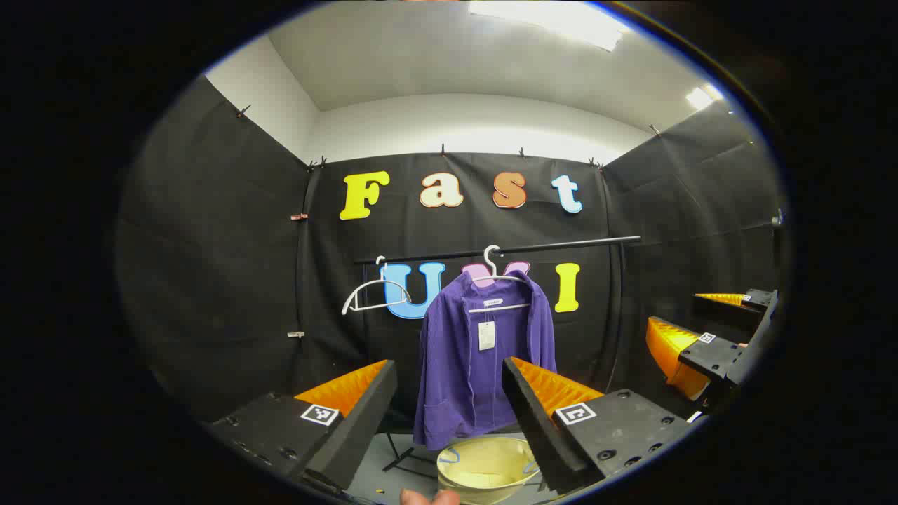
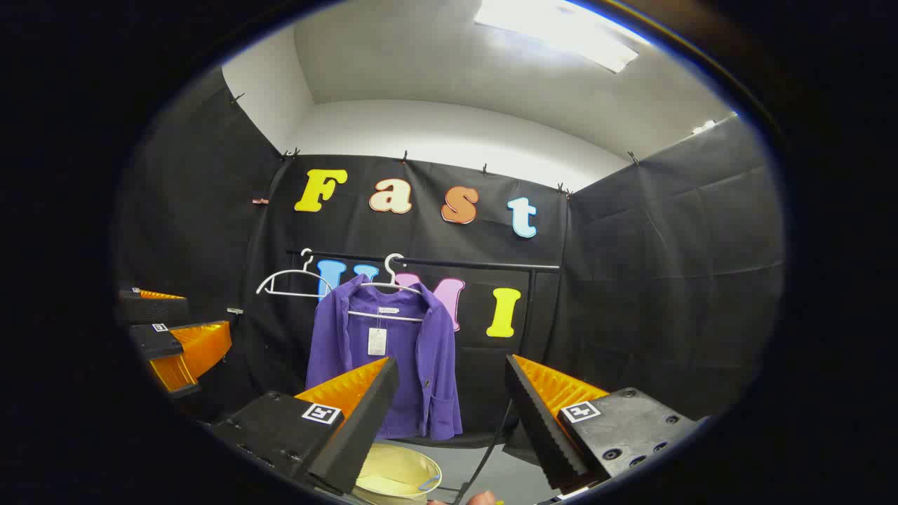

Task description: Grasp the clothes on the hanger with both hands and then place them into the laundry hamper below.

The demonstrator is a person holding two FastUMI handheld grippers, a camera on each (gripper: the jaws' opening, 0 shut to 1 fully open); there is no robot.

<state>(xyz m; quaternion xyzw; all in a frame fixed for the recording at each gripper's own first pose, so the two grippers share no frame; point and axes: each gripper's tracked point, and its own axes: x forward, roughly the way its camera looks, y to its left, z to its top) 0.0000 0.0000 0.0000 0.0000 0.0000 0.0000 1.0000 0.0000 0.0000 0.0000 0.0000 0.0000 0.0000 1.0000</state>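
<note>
Black-draped booth, purple jacket (image 1: 484, 351) on hanger (image 1: 494, 270), spare hanger (image 1: 372, 291) beside, hamper (image 1: 484, 466) below, both claws (image 1: 449, 393) (image 2: 449, 393) apart, unobstructed.

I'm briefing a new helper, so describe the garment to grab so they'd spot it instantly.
Find the black rail across the back wall. Two white hangers hang there, and the purple jacket drapes from the right one, above the pale hamper; the left hanger is bare.

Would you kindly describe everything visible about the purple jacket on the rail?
The purple jacket is a soft, fleece-looking garment with a collar, hanging open at the front on a white hanger hooked over the black rail. A white tag dangles inside the neck. Its hem hangs just above the pale yellow hamper. Neither gripper touches it.
</note>
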